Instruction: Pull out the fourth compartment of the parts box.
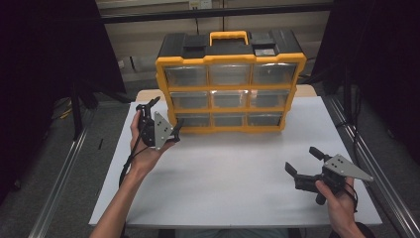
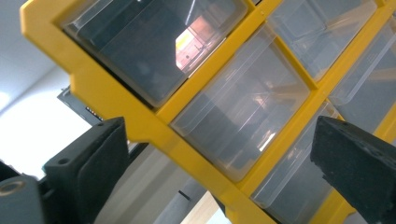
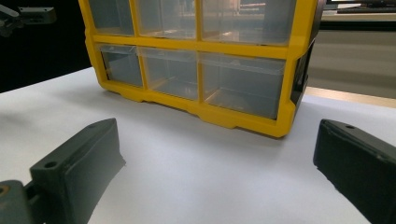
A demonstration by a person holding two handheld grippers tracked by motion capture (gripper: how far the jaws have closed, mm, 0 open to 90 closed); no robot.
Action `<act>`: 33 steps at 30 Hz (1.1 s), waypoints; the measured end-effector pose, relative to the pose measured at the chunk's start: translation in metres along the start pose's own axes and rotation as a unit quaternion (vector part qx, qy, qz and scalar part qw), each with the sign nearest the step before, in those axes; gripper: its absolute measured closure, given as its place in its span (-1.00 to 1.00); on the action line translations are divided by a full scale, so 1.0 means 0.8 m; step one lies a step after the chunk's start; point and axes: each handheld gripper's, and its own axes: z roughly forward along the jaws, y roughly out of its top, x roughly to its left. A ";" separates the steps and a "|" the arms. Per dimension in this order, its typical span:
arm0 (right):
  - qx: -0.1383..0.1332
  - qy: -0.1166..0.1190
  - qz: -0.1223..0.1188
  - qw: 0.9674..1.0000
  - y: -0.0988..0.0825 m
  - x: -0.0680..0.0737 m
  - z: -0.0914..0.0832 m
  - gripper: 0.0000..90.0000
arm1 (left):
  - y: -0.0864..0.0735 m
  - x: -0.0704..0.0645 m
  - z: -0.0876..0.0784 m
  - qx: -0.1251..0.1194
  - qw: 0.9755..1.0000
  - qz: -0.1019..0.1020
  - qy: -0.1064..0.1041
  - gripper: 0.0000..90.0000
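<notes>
Drawers within reach of the left jaws

Cabinet (image 1: 229,82) stands at the desk's (image 1: 233,183) far edge. My left hand-held gripper (image 1: 161,117), spread wide, hovers at its lower-left corner; I'd square the tilted jaws to one drawer (image 2: 243,109) before closing. My right hand-held gripper (image 1: 303,161), also spread, waits well apart. Drawer contents are blurred by glare; pulls are hard to make out.
</notes>
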 end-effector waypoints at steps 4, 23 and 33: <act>0.000 0.004 0.003 1.000 0.000 0.000 0.000 -0.98 | 0.000 -0.001 0.008 0.004 0.999 0.035 0.005 -0.89; -0.001 0.006 0.004 1.000 0.000 0.000 0.000 -0.98 | -0.001 -0.025 0.035 0.042 0.967 0.251 0.029 -0.77; 0.000 0.007 0.002 1.000 0.000 0.000 0.000 -0.98 | -0.003 -0.025 0.041 0.063 0.937 0.338 0.057 -0.47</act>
